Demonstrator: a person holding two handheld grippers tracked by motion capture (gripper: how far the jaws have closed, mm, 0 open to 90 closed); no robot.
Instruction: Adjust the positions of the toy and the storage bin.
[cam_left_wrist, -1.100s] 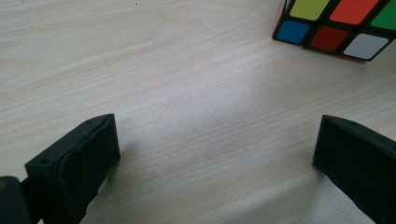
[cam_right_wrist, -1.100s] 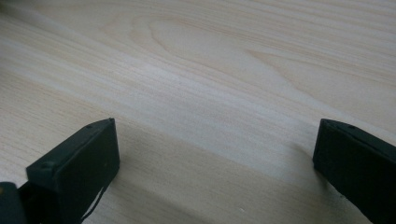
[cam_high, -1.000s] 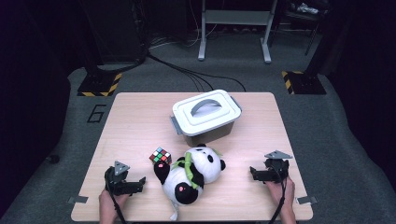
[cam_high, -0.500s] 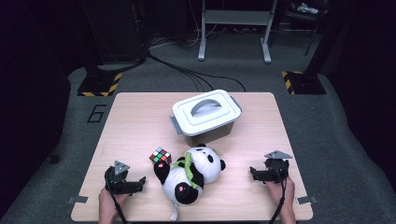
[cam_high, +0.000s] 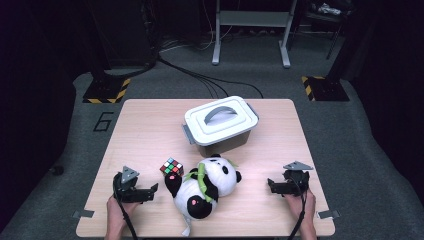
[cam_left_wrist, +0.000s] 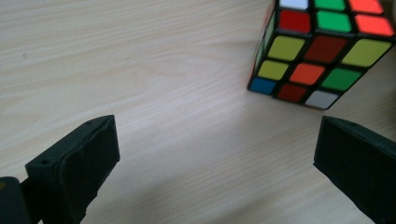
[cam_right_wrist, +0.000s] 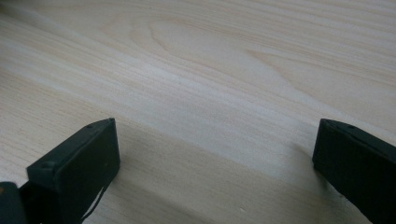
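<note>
**Cube sits closest to the left gripper**

Rubik's cube (cam_high: 171, 167) is just left of the plush panda (cam_high: 205, 187), ahead and right of the left gripper (cam_high: 154, 189). The right gripper (cam_high: 270, 186) is across the panda. Both jaws wide open, holding nothing.

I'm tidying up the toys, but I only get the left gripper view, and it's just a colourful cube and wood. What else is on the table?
Observer: A plush panda lies beside the cube, on the side away from your tool.
Operator: Is there a box to put them in?
Observer: Yes. A white box with its lid on and a grey handle stands behind the panda, near the middle of the table.
Operator: Where's the other tool?
Observer: The right tool is on the far side of the panda from yours, by the near edge. Its jaws are wide open and hold nothing.
</note>
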